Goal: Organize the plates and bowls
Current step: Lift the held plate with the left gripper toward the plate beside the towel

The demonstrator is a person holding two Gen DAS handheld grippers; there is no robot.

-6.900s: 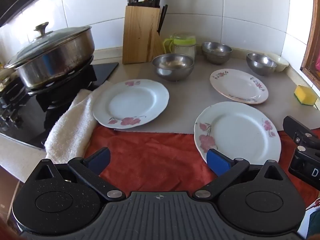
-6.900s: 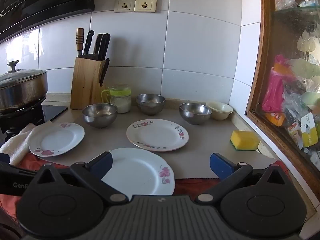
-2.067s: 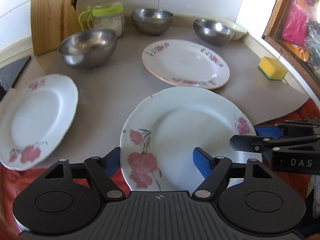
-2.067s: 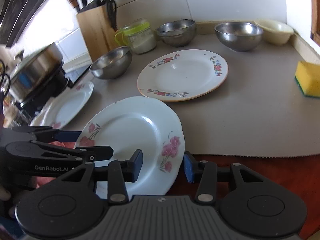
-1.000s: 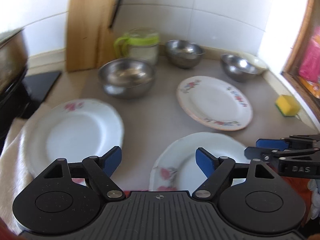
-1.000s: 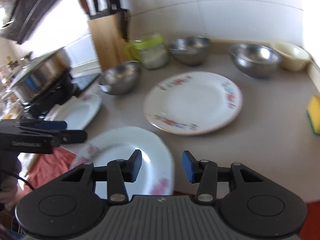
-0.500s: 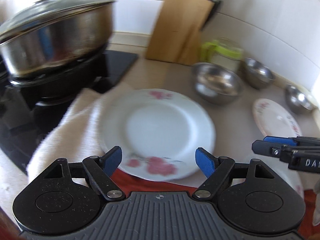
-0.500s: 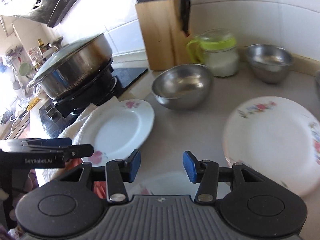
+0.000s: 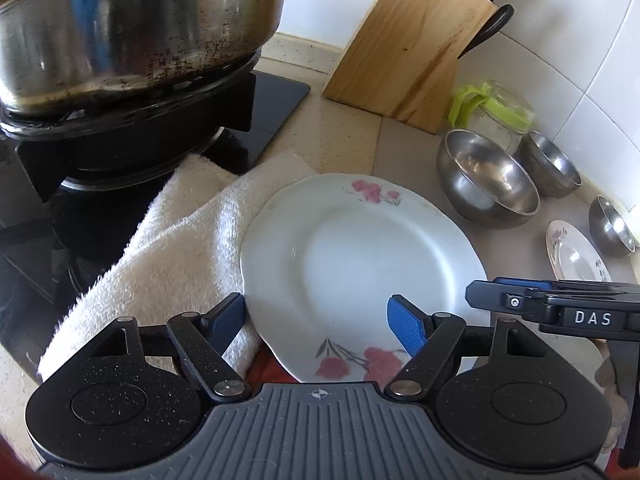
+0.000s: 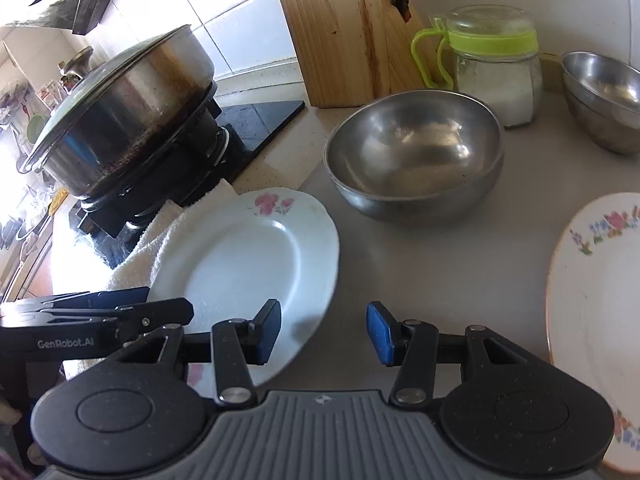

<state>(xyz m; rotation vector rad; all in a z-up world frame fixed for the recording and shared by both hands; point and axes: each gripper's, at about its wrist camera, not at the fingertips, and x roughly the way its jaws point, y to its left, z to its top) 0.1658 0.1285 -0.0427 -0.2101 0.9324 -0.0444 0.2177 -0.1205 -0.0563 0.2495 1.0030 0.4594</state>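
Landmark: white plate with pink roses [image 9: 360, 268], lying flat on the counter, its stove-side rim resting on the folded white towel [image 9: 172, 256].

Left gripper [image 9: 316, 316]: jaws spread, nothing pinched, and they have just been narrowing a little; one pad sits over the plate's towel-side rim, the other over its near inner surface. Right gripper [image 10: 324, 332]: jaws part-open, holding nothing, hovering at the plate's near edge on the side away from the towel.

Other ware: large steel bowl [image 10: 412, 160] just beyond the plate's far rim; a second floral plate [image 10: 596, 320] well apart, past the right gripper.

Judgement: step in hand is picking up this plate. Best approach is likely the towel-side rim, which looks slightly raised: slide one pad under, close firmly, lift level. Risks: snagging the towel, or the glazed rim slipping.
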